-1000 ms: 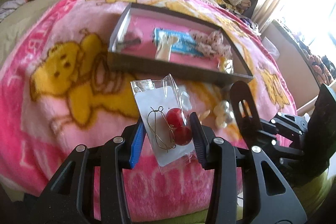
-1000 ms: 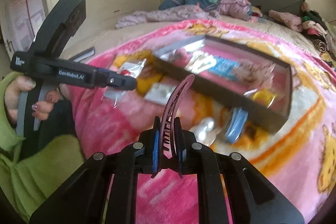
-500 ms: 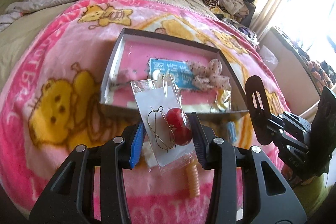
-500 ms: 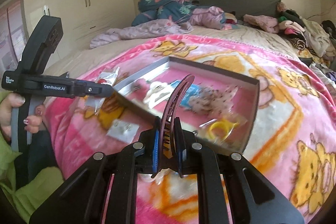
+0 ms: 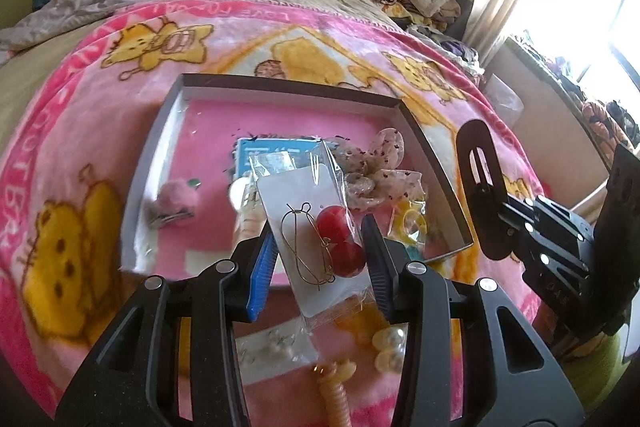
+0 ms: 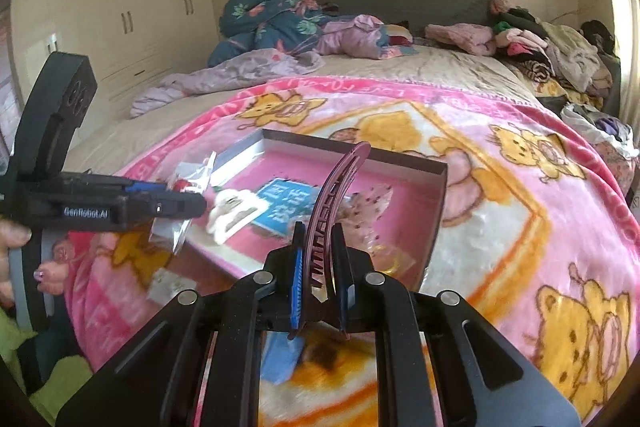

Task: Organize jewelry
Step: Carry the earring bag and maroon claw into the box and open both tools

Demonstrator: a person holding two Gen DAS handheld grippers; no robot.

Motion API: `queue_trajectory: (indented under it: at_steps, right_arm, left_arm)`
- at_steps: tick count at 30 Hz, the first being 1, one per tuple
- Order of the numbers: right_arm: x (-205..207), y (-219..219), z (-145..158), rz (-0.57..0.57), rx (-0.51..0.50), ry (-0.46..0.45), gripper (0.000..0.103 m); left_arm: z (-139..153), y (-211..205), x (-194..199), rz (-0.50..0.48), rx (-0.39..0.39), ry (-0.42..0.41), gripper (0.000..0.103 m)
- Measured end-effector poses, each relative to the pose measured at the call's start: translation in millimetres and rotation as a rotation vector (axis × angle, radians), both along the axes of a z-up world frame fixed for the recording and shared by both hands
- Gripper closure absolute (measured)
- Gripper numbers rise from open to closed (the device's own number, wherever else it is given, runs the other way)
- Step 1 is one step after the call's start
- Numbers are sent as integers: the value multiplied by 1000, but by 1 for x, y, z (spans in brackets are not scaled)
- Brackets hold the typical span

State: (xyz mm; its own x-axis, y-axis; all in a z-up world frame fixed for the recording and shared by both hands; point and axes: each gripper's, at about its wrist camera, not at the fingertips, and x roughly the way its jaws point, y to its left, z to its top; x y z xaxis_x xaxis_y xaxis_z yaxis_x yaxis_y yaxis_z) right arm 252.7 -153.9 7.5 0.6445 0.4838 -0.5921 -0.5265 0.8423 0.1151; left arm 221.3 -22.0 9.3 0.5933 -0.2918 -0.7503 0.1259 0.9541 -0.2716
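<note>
MOVED: both hand-held grippers now over the box [image 5: 416, 123], earlier short of it | LEFT [image 5: 320, 251]: clamps earring bag [image 5: 316, 227] | RIGHT [image 6: 318, 279]: nearly closed on hair clip [image 6: 332, 203] | STATUS: both items above box, ready for release; loose pieces remain on blanket [image 5: 80, 115].
</note>
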Motion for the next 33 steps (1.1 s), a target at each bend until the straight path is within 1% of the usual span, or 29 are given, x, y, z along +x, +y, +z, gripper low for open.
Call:
queue_trajectory:
  at_steps: [13, 27, 33]
  right_arm:
    - [42, -9, -13, -53, -11, 40, 90]
    - [78, 6, -34, -28, -27, 116, 90]
    - [91, 12, -42, -22, -40, 143, 90]
  left_arm:
    - [-24, -21, 29, -53, 28, 44, 70]
    - [-38, -24, 41, -52, 59, 67, 69]
    - [-43, -24, 42, -58, 57, 78, 69]
